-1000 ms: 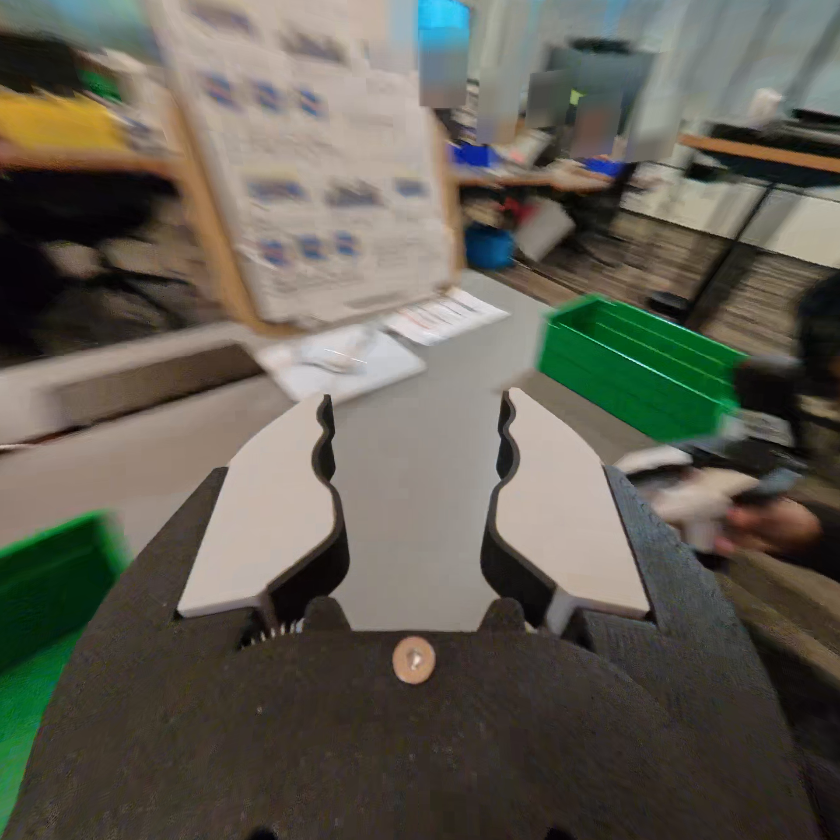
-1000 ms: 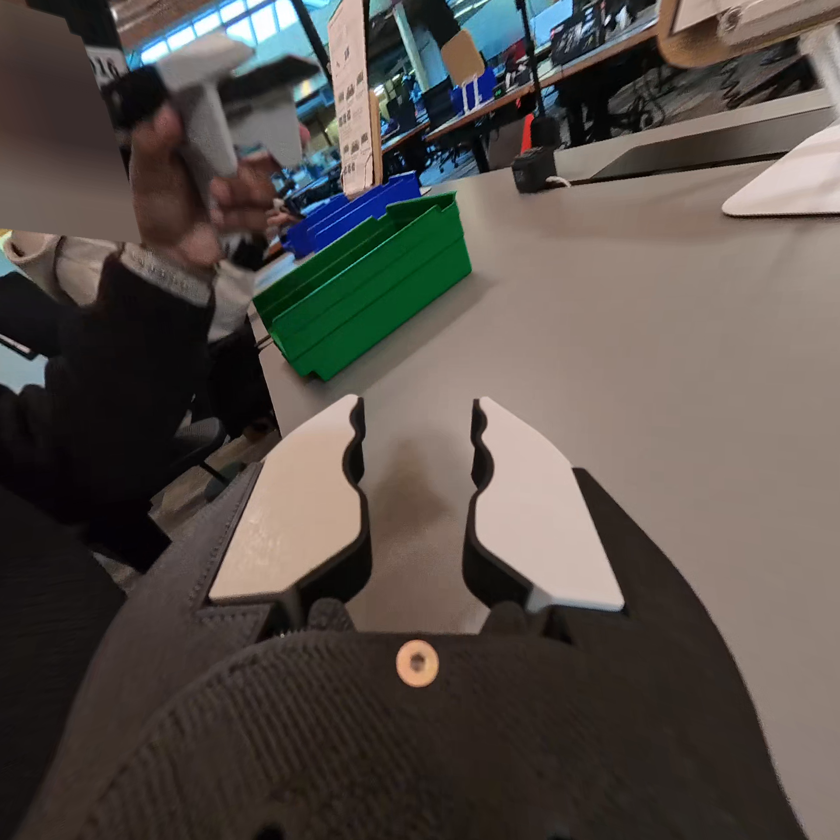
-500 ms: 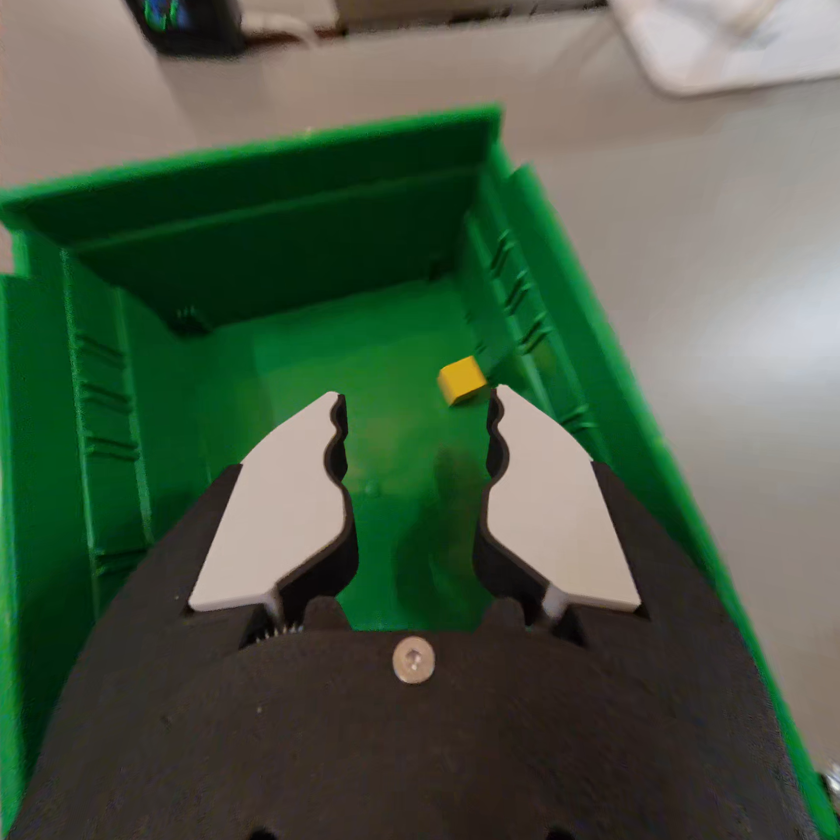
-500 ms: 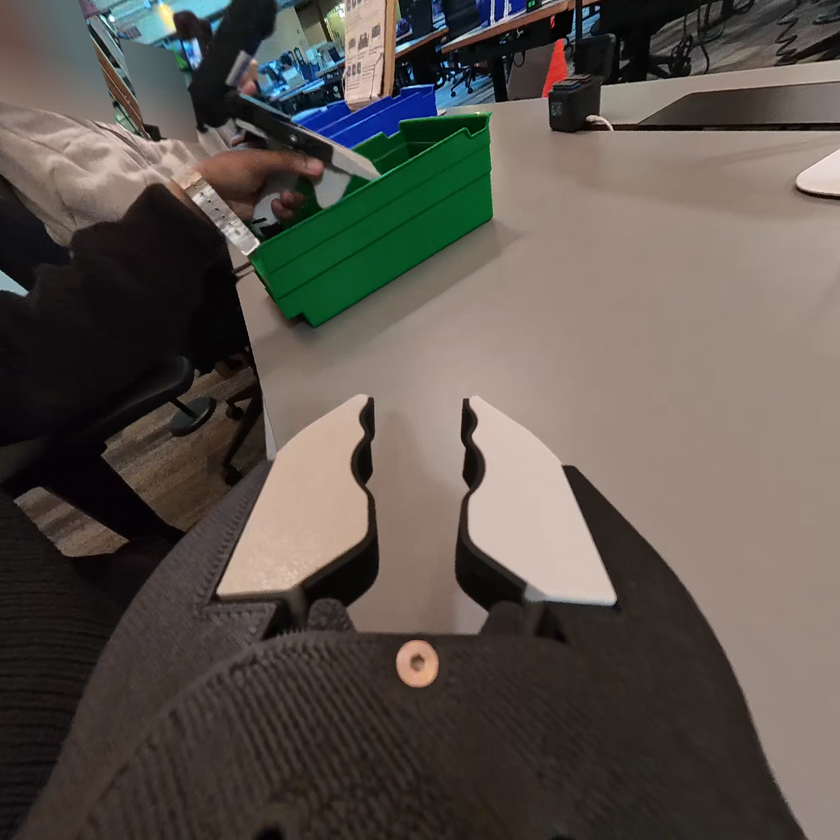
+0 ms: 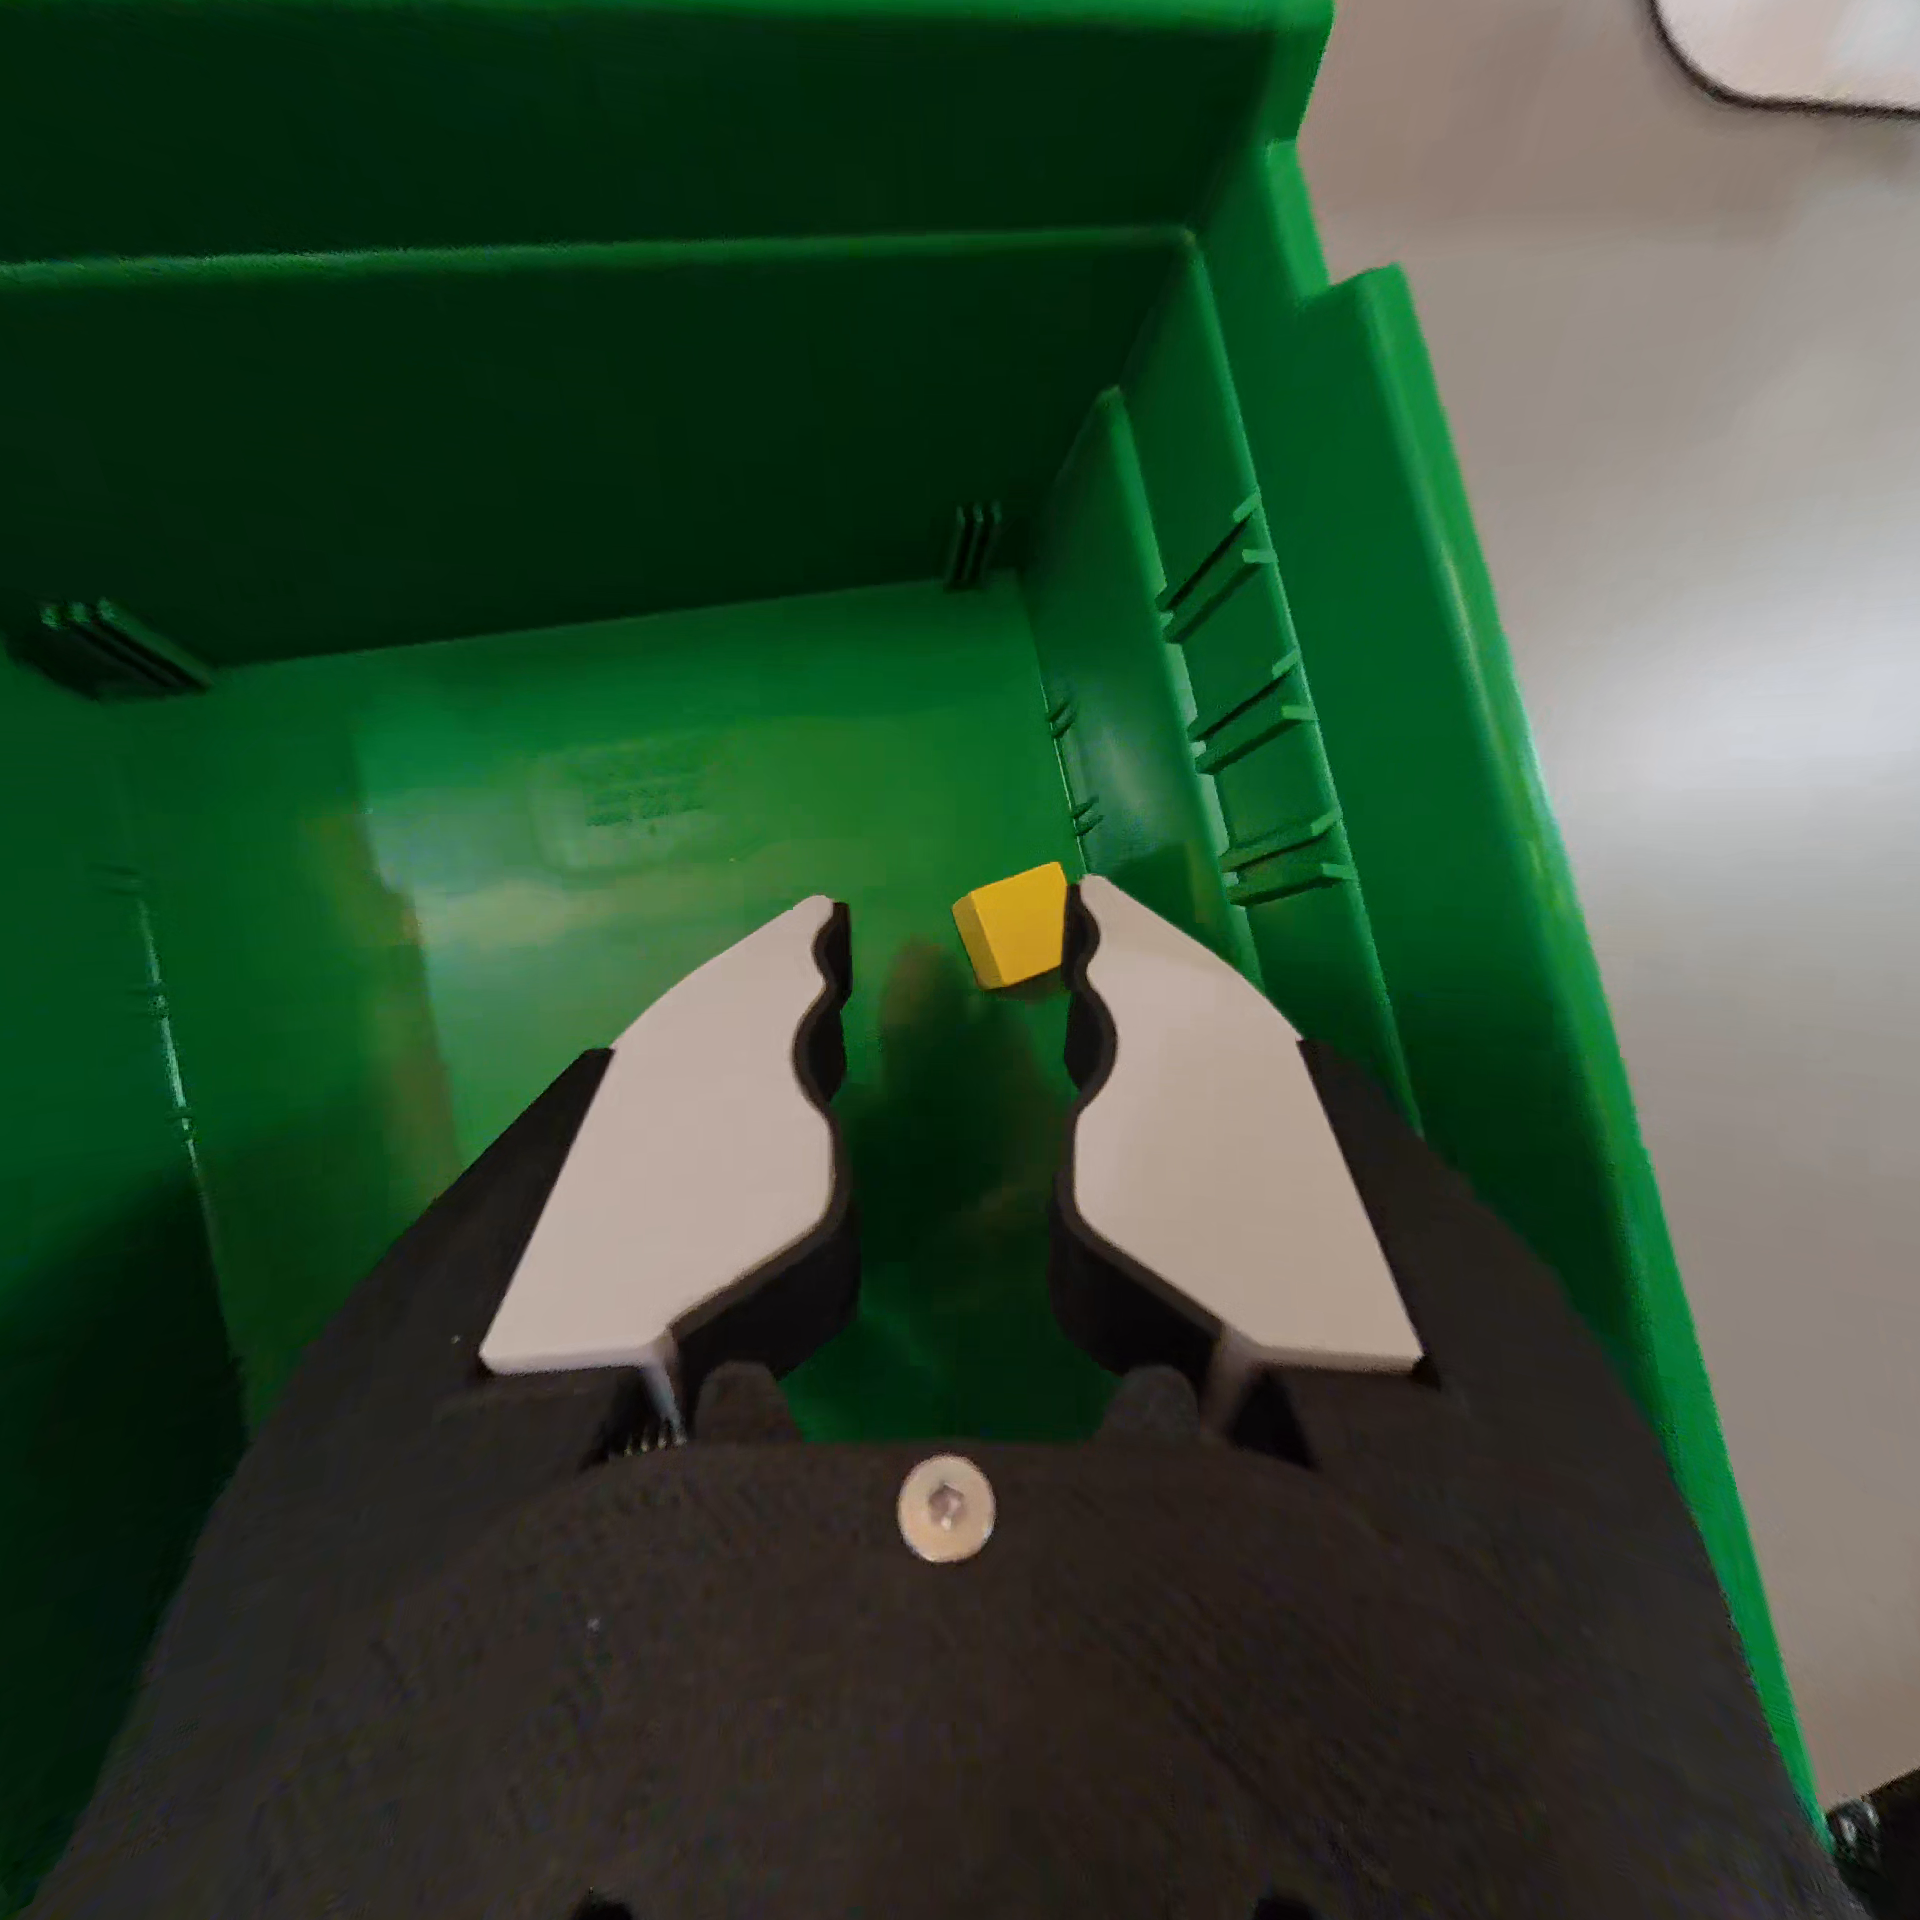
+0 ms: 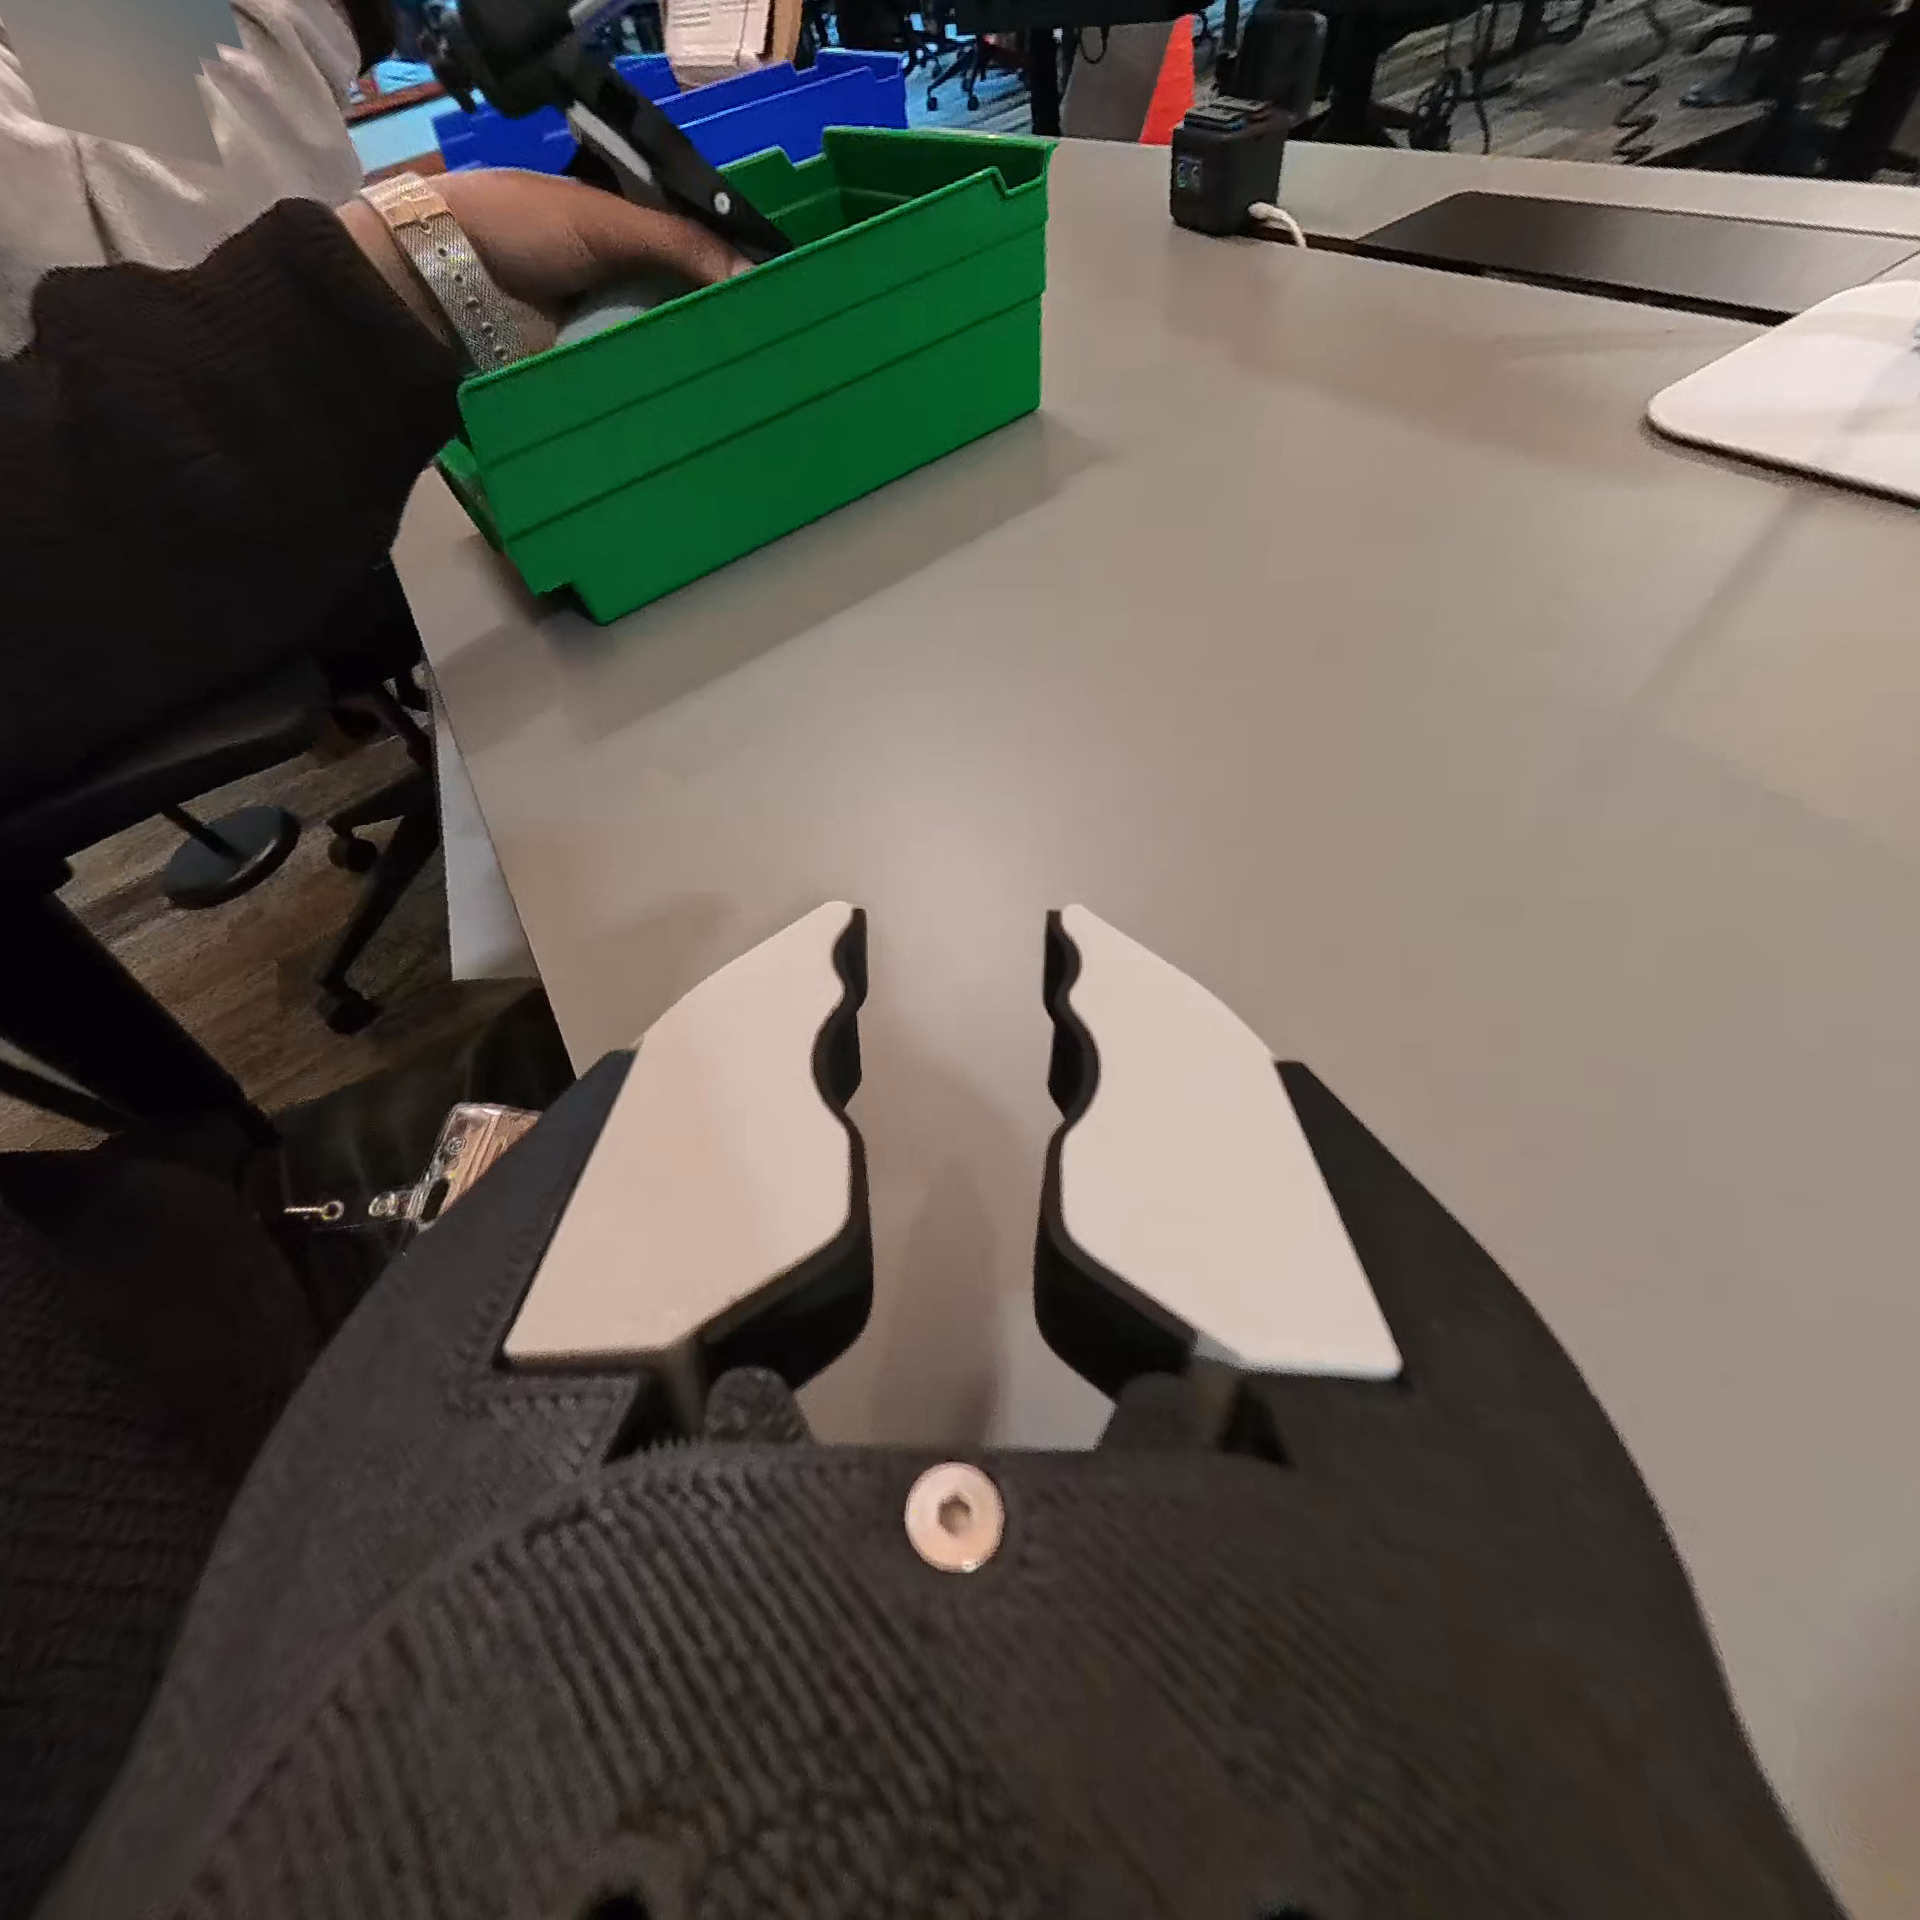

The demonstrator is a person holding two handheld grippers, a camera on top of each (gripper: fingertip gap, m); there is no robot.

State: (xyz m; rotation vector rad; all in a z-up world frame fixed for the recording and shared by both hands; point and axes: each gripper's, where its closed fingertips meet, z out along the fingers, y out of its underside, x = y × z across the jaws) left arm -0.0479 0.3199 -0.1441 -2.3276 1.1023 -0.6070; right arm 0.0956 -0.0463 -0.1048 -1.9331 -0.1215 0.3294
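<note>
your left claw [image 5: 956, 925] hangs inside the green bin [image 5: 1382, 727], jaws apart, gripping nothing; the yellow block [image 5: 1010, 925] lies on the bin floor at one o'clock, beside its right fingertip. your right claw [image 6: 954, 930] hovers parted and empty over the bare bench [image 6: 1351, 727].

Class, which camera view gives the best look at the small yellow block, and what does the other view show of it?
The left wrist view: the yellow block lies on the green bin floor, just ahead of the open left claw. The right wrist view shows only the bin's outside; the block is hidden.
</note>
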